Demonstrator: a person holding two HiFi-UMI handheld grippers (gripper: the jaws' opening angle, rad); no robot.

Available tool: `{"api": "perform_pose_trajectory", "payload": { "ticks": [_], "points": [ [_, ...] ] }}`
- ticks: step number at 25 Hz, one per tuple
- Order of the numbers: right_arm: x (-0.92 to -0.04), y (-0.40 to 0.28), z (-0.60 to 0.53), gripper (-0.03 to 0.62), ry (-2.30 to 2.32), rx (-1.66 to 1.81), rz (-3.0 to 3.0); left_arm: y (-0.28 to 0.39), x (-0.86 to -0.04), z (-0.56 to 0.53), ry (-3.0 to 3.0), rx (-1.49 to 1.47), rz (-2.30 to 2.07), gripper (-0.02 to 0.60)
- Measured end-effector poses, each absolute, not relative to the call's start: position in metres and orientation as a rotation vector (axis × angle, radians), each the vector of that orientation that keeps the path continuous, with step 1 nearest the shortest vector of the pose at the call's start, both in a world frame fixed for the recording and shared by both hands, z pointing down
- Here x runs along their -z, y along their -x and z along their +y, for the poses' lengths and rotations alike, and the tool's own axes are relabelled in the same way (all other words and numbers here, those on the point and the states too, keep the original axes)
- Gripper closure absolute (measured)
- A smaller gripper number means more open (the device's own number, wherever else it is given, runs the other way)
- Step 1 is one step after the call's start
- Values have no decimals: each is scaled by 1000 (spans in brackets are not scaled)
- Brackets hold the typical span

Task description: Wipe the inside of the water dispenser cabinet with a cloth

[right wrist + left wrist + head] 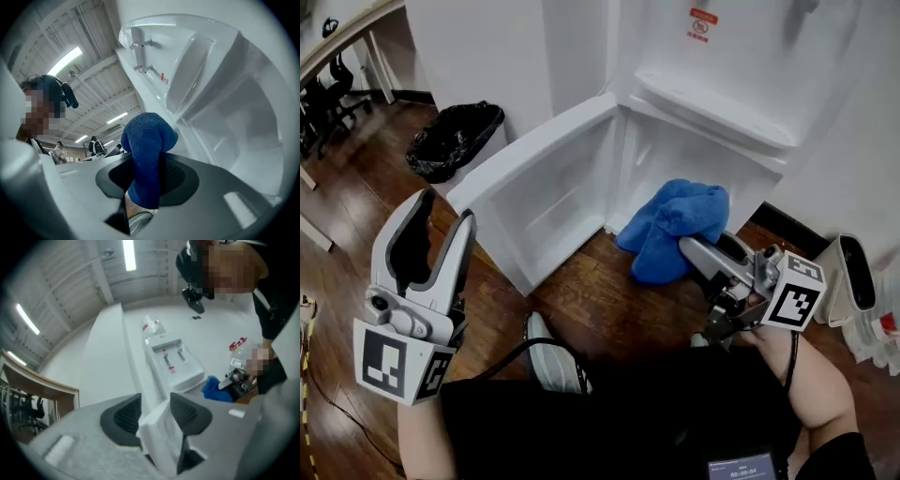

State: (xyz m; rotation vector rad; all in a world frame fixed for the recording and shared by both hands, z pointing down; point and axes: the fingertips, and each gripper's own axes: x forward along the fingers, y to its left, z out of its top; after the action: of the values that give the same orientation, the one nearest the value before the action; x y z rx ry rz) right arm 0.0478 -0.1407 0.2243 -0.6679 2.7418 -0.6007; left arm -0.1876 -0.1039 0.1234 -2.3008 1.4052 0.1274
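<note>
**A:** What worries you?

**B:** The cabinet (698,164) stands open, but its door (546,199) could swing back, since my left gripper (445,208) hangs released near it. The cloth (673,223), clenched in my right gripper (697,251) at the opening, may slip while rubbing.

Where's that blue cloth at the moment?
The blue cloth is right of centre in the head view, pinched between the fingers of the right gripper. It is just in front of the water dispenser's open cabinet, above the wooden floor.

Wooden floor (609,300) bears the white water dispenser (712,94), a black-lined bin (455,141) and office chairs (333,89)
</note>
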Motion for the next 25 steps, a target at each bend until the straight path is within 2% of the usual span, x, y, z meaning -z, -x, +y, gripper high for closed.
{"api": "perform_pose_trajectory", "payload": {
  "ticks": [3, 10, 17, 20, 25],
  "points": [
    [-225, -47, -139, 465, 666, 600, 2746, 207, -150, -118, 2508, -131, 1403, 387],
    [-225, -38, -133, 464, 598, 612, 2763, 245, -160, -134, 2890, -765, 1334, 387],
    [-224, -33, -128, 464, 549, 645, 2751, 246, -177, -145, 3126, -1038, 1193, 388],
    [-218, -30, -126, 464, 548, 593, 2775, 235, -178, -138, 3190, -1052, 1097, 390],
    [-186, -26, -133, 462, 609, 436, 2773, 220, -167, -121, 3149, -849, 1001, 388]
  ]
}}
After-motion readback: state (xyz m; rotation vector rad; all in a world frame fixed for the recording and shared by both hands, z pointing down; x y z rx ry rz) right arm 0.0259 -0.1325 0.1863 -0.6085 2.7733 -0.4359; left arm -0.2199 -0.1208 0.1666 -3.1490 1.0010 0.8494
